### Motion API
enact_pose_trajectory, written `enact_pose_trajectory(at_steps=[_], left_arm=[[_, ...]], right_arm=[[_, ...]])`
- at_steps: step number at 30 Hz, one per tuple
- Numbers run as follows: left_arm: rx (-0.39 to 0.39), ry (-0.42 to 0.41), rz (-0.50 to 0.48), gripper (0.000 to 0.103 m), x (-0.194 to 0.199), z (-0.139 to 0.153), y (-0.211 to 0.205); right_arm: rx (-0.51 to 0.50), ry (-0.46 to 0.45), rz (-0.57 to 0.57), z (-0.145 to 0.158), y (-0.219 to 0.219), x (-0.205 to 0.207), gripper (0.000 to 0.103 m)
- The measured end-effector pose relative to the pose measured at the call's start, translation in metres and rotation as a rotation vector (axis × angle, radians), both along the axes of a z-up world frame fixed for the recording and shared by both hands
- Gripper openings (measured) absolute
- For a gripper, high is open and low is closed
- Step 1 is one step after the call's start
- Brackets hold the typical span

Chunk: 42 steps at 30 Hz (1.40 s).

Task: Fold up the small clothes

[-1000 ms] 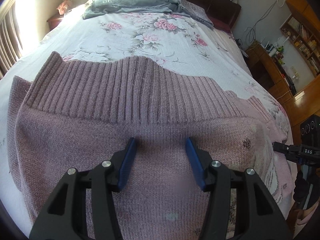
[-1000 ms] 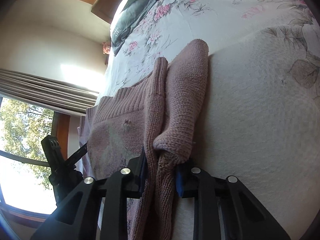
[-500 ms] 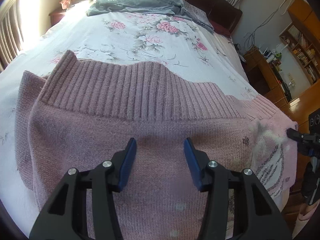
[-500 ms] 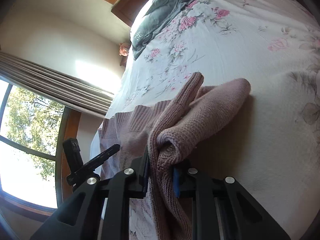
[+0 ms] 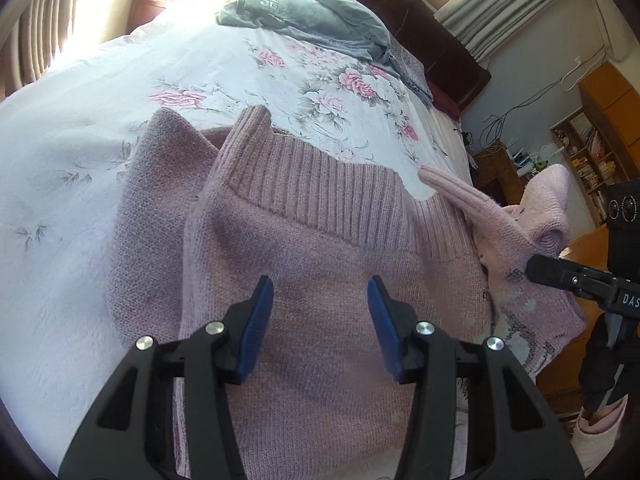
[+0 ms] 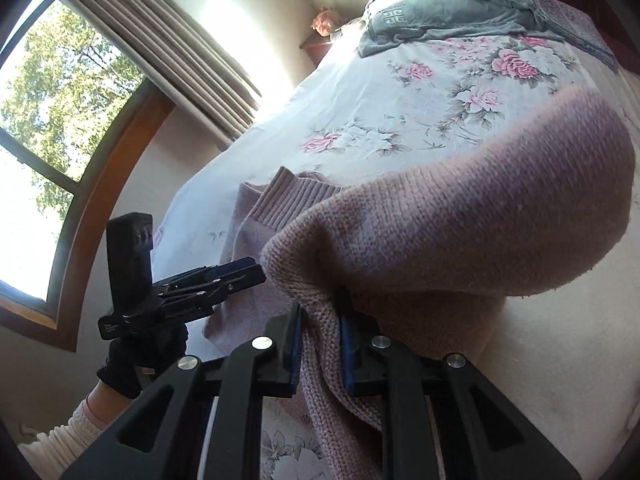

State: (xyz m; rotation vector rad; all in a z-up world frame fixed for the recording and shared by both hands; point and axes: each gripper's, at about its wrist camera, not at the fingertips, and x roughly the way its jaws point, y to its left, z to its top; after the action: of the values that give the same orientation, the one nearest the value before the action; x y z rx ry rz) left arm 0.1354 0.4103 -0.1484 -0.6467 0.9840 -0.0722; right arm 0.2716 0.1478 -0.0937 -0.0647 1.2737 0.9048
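Note:
A pink knitted sweater (image 5: 320, 248) lies on the floral bed sheet (image 5: 100, 140), its ribbed hem (image 5: 320, 184) facing away. My left gripper (image 5: 320, 320) hovers open over the sweater's body with nothing between its blue pads. In the right wrist view my right gripper (image 6: 319, 340) is shut on a fold of the sweater (image 6: 460, 224), lifting a sleeve and side up off the bed so it billows over. From the left wrist view that raised part (image 5: 532, 216) hangs at the right by the right gripper's tip (image 5: 560, 276). The left gripper (image 6: 224, 280) shows at the right wrist view's left.
A grey pillow (image 5: 304, 20) and dark headboard (image 5: 440, 40) lie at the bed's far end. A window with curtains (image 6: 132, 48) is on the left side. Wooden shelves and a desk (image 5: 592, 144) stand right of the bed. A gloved hand (image 6: 136, 356) holds the left gripper.
My right gripper has lifted the sweater's right side and sleeve up and swung it over toward the middle. The left gripper stayed open and drew slightly back over the sweater.

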Motion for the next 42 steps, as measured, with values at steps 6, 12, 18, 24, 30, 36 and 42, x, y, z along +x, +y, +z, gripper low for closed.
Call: enact_pose_trajectory(at_steps=[6,12,18,24,30,36,42], left_arm=[[-0.080,-0.023,0.006,0.048,-0.001,-0.003,0.010],[-0.162,-0.040,0.005,0.048,0.004,-0.004,0.008],[-0.187,-0.041,-0.002,0.048,0.010,-0.002,0.002],[-0.191,-0.043,0.003,0.049,0.008,-0.001,0.005],[-0.214,-0.038,0.005,0.049,0.013,-0.001,0.006],[-0.226,-0.036,-0.031,0.050,0.022,0.006,-0.006],[-0.246,-0.013,-0.096,0.058,0.035,0.011,-0.024]], right_arm=[[-0.077,0.039,0.054,-0.030,0.037,-0.010,0.016],[-0.067,0.092,0.070,-0.050,0.040,-0.009,0.033],[-0.023,0.023,0.099,-0.019,0.032,-0.020,0.060],[-0.010,-0.138,0.080,0.021,-0.010,-0.044,0.084],[-0.143,-0.288,0.128,0.000,-0.014,-0.096,0.085],[-0.270,-0.413,0.174,-0.025,0.011,-0.120,0.085],[-0.312,-0.465,0.150,-0.041,0.013,-0.116,0.060]])
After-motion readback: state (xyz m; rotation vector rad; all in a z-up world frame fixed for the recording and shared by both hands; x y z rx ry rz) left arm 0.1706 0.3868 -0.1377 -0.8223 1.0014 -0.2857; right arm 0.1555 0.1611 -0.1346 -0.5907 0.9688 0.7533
